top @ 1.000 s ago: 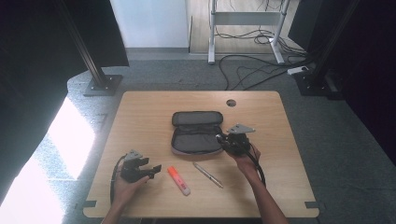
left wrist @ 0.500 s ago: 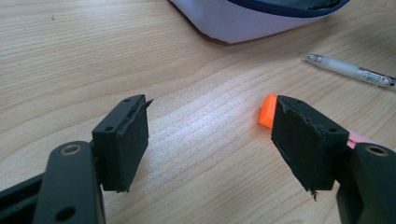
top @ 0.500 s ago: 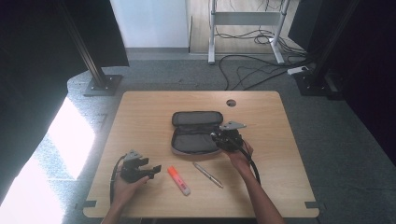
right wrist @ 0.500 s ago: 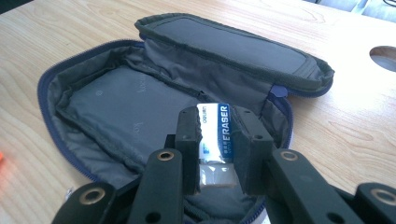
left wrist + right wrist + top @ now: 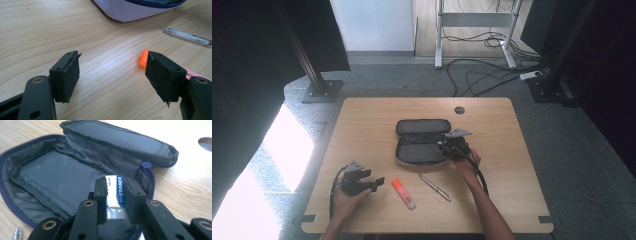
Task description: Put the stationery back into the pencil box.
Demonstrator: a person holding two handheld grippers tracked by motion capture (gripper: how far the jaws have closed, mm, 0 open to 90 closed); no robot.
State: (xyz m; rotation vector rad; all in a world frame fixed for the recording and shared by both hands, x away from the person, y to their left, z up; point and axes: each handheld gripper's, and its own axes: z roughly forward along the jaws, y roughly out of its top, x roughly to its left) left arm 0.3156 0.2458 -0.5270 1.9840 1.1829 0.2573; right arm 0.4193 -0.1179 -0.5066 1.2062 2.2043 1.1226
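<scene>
An open grey pencil case (image 5: pixel 419 140) (image 5: pixel 62 177) with a blue zip lies in the middle of the table. My right gripper (image 5: pixel 451 146) (image 5: pixel 116 195) hangs over its right end, shut on a white eraser (image 5: pixel 114 191) with a blue label. My left gripper (image 5: pixel 374 183) (image 5: pixel 112 75) rests at the front left, open with bare wood between its pads. An orange highlighter (image 5: pixel 403 192) (image 5: pixel 143 58) lies just right of it. A silver pen (image 5: pixel 435 187) (image 5: pixel 187 37) lies beyond that.
The wooden table (image 5: pixel 362 125) has a round cable hole (image 5: pixel 459 110) near its back edge. Black stand bases and cables sit on the grey floor behind. Bare wood stretches across the left half and the right side.
My right gripper has moved left and down with the eraser, from beside the case's right end to over its open interior. The left gripper has stayed put.
</scene>
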